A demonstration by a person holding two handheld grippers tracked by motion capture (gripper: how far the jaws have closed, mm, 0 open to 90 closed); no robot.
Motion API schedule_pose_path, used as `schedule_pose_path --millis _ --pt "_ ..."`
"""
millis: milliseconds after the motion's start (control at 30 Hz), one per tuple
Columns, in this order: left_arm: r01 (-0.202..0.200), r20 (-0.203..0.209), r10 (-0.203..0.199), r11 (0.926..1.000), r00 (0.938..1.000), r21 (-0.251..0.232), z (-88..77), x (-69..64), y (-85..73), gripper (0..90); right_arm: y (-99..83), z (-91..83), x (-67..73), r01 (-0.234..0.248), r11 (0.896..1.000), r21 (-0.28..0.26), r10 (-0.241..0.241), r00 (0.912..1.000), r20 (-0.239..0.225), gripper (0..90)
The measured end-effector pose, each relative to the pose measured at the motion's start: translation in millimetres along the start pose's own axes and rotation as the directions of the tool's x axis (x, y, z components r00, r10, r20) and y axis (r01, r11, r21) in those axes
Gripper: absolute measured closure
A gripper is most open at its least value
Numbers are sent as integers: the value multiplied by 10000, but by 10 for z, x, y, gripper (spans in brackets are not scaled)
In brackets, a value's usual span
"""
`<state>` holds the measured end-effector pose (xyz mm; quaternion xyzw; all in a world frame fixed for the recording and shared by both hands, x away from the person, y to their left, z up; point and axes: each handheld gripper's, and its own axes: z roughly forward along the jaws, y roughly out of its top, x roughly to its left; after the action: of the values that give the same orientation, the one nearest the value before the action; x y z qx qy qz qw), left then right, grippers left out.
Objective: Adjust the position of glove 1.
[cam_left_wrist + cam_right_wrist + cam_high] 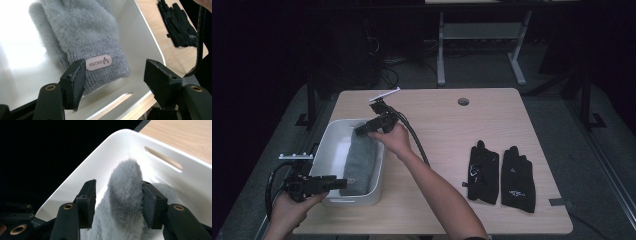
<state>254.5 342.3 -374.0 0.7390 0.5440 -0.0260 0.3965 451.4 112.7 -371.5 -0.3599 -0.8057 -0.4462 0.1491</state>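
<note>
A fuzzy grey glove (362, 162) lies lengthwise in a white bin (324, 145) at the table's left. My right gripper (362, 131) is at the bin's far end. In the right gripper view its jaws (120, 197) stand open around the glove's fingertip (125, 185), with a gap at the left pad. My left gripper (339, 182) is at the bin's near end. Its jaws (117, 75) are open wide at the ribbed cuff, which bears a brown label (98, 62), and they do not press on it.
Two black gloves (483, 172) (518, 179) lie flat side by side on the wooden table (437, 120), right of my right forearm. A round cable hole (463, 101) sits near the far edge. The right gripper's cable trails over the table beside the bin.
</note>
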Motion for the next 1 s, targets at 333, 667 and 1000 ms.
schedule_pose_path --millis 333,667,1000 --pt "33 68 -32 9997 10000 -240 -31 -4 12 339 82 -116 13 -40 9988 -496 43 10000 59 498" --pt "-146 63 148 9993 9999 -349 -60 -50 72 341 96 -243 9 70 9986 -518 -69 10000 20 501" --pt "-321 176 329 9986 9993 -429 -30 -134 141 341 62 -451 -25 -35 9973 -728 35 10000 8 496"
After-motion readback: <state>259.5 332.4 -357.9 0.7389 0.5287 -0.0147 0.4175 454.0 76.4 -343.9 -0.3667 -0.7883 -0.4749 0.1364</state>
